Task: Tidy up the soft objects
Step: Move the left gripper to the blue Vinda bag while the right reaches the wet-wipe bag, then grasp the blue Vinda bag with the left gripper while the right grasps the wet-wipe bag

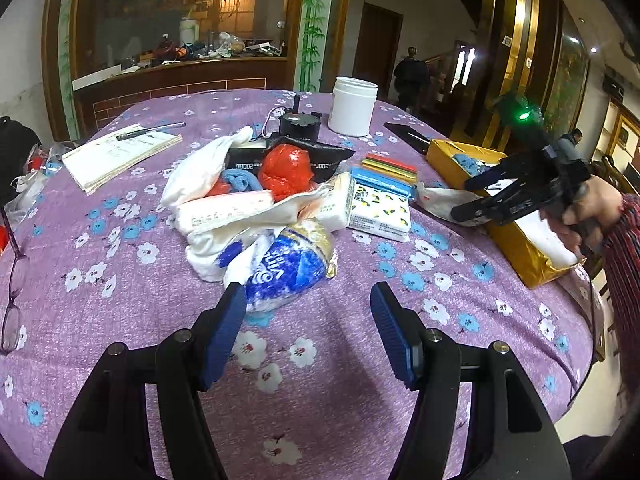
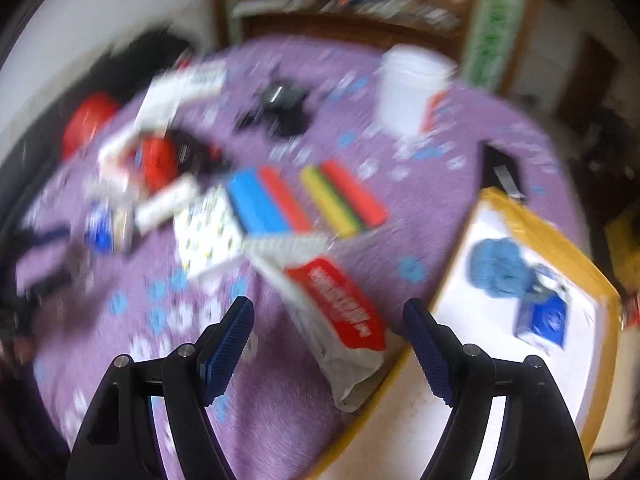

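A heap of soft things lies mid-table: a blue-and-white crumpled bag (image 1: 286, 268), white cloth (image 1: 200, 176), a red plastic bag (image 1: 286, 170), tissue packs (image 1: 380, 210). My left gripper (image 1: 308, 300) is open and empty, just in front of the blue bag. My right gripper (image 2: 328, 316) is open and empty, also visible in the left wrist view (image 1: 472, 196), above the yellow box (image 1: 520, 256). In the blurred right wrist view a red-and-white pack (image 2: 340, 312) lies between the fingers, against the box (image 2: 452, 360). The box holds a blue cloth (image 2: 500, 268) and a small blue packet (image 2: 544, 320).
A white jar (image 1: 354, 106), a black motor part (image 1: 298, 122), a notebook with a pen (image 1: 120, 152), coloured foam strips (image 1: 390, 166) and glasses (image 1: 12, 300) lie on the purple flowered cloth (image 1: 340, 400). The table edge curves at the right.
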Available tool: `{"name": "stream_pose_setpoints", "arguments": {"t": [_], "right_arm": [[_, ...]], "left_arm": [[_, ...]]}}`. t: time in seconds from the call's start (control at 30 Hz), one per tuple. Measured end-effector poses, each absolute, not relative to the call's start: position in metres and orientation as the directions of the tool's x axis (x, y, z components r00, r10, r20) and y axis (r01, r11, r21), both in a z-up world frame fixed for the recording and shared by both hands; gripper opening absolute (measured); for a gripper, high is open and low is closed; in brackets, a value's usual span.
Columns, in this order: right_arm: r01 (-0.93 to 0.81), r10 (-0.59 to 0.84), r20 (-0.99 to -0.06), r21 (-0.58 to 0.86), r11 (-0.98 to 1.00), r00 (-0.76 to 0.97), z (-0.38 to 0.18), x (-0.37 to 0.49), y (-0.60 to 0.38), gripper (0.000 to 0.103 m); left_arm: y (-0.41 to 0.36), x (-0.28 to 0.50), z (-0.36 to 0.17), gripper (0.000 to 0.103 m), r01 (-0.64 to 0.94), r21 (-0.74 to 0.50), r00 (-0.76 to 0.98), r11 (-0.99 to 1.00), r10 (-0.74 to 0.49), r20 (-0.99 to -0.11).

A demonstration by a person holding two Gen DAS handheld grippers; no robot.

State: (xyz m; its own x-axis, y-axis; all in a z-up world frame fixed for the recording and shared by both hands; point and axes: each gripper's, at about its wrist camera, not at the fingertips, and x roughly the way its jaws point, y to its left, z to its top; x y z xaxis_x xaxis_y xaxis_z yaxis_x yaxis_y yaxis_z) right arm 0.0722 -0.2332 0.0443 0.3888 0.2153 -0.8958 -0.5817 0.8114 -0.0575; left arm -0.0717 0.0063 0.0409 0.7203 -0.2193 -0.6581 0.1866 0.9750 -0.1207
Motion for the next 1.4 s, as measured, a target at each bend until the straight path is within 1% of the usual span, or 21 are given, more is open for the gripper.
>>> {"name": "stream_pose_setpoints", "arguments": {"t": [0.03, 0.07, 0.1, 0.13, 0.17, 0.23, 0.3, 0.4, 0.5, 0.53, 0.6, 0.67, 0.73, 0.87, 0.93, 0.97, 1.1, 1.13, 1.23, 1.37, 1.4], "right_arm": [[-0.589, 0.183, -0.910, -0.079, 0.804, 0.372, 0.036, 0.077, -0.230, 0.078], [-0.601, 0.161, -0.925, -0.085, 0.795, 0.344, 0.027, 0.082, -0.227, 0.073], [-0.610, 0.169, -0.926, -0.079, 0.789, 0.338, 0.025, 0.083, -0.225, 0.067], [-0.616, 0.181, -0.932, -0.055, 0.786, 0.315, 0.022, 0.083, -0.221, 0.046], [-0.617, 0.188, -0.935, -0.040, 0.786, 0.300, 0.020, 0.080, -0.216, 0.041], [-0.609, 0.193, -0.924, -0.053, 0.791, 0.331, 0.023, 0.071, -0.208, 0.038], [-0.590, 0.260, -0.891, -0.012, 0.807, 0.374, 0.039, 0.051, -0.198, 0.037], [-0.566, 0.386, -0.816, 0.089, 0.820, 0.431, 0.061, 0.017, -0.189, 0.037], [-0.554, 0.482, -0.764, 0.198, 0.809, 0.430, 0.058, -0.007, -0.181, 0.037], [-0.545, 0.493, -0.755, 0.217, 0.810, 0.433, 0.055, -0.013, -0.180, 0.037], [-0.521, 0.496, -0.746, 0.236, 0.820, 0.444, 0.046, -0.018, -0.181, 0.036], [-0.504, 0.527, -0.725, 0.285, 0.815, 0.443, 0.041, -0.020, -0.187, 0.037], [-0.489, 0.548, -0.708, 0.321, 0.811, 0.446, 0.037, -0.017, -0.193, 0.037], [-0.450, 0.556, -0.704, 0.361, 0.816, 0.443, 0.023, -0.015, -0.200, 0.037], [-0.443, 0.572, -0.699, 0.390, 0.808, 0.429, 0.019, -0.015, -0.204, 0.037], [-0.435, 0.579, -0.694, 0.402, 0.805, 0.429, 0.018, -0.013, -0.206, 0.037], [-0.407, 0.601, -0.694, 0.453, 0.793, 0.397, 0.011, -0.007, -0.212, 0.037], [-0.405, 0.605, -0.691, 0.460, 0.790, 0.395, 0.009, -0.006, -0.213, 0.037], [-0.400, 0.594, -0.701, 0.450, 0.798, 0.395, 0.010, -0.006, -0.212, 0.037], [-0.394, 0.582, -0.712, 0.442, 0.806, 0.393, 0.008, -0.005, -0.211, 0.038], [-0.393, 0.578, -0.716, 0.437, 0.809, 0.392, 0.008, -0.005, -0.210, 0.038]], "left_arm": [[0.009, -0.072, 0.041, 0.064, 0.187, -0.123, 0.719, 0.975, -0.221, -0.659], [0.012, -0.072, 0.040, 0.064, 0.184, -0.125, 0.720, 0.975, -0.220, -0.659], [0.016, -0.072, 0.039, 0.067, 0.180, -0.129, 0.718, 0.975, -0.220, -0.660], [0.019, -0.072, 0.038, 0.073, 0.176, -0.138, 0.714, 0.975, -0.223, -0.663], [0.024, -0.070, 0.037, 0.074, 0.166, -0.153, 0.711, 0.974, -0.226, -0.666], [0.033, -0.069, 0.037, 0.075, 0.152, -0.173, 0.711, 0.973, -0.229, -0.665], [0.039, -0.064, 0.035, 0.075, 0.144, -0.199, 0.699, 0.969, -0.242, -0.673], [0.038, -0.055, 0.028, 0.075, 0.146, -0.211, 0.669, 0.967, -0.253, -0.699], [0.032, -0.044, 0.023, 0.075, 0.144, -0.171, 0.644, 0.975, -0.223, -0.732], [0.030, -0.039, 0.022, 0.075, 0.138, -0.157, 0.640, 0.978, -0.209, -0.740], [0.028, -0.030, 0.022, 0.075, 0.123, -0.171, 0.629, 0.978, -0.210, -0.749], [0.025, -0.018, 0.019, 0.075, 0.132, -0.214, 0.602, 0.968, -0.249, -0.759], [0.020, -0.008, 0.012, 0.074, 0.126, -0.230, 0.568, 0.965, -0.260, -0.781], [-0.001, -0.024, 0.015, 0.074, 0.257, -0.351, 0.481, 0.900, -0.435, -0.761], [-0.009, -0.039, 0.024, 0.074, 0.324, -0.363, 0.472, 0.874, -0.482, -0.738], [-0.010, -0.046, 0.030, 0.074, 0.345, -0.342, 0.489, 0.874, -0.478, -0.730], [-0.009, -0.043, 0.033, 0.075, 0.279, -0.189, 0.567, 0.941, -0.321, -0.759], [-0.010, -0.039, 0.030, 0.075, 0.263, -0.169, 0.565, 0.950, -0.294, -0.771], [-0.018, -0.030, 0.023, 0.075, 0.265, -0.139, 0.545, 0.954, -0.267, -0.795], [-0.032, -0.020, 0.012, 0.074, 0.244, -0.056, 0.531, 0.968, -0.182, -0.828], [-0.030, -0.020, 0.009, 0.075, 0.231, -0.054, 0.532, 0.972, -0.172, -0.829]]}}
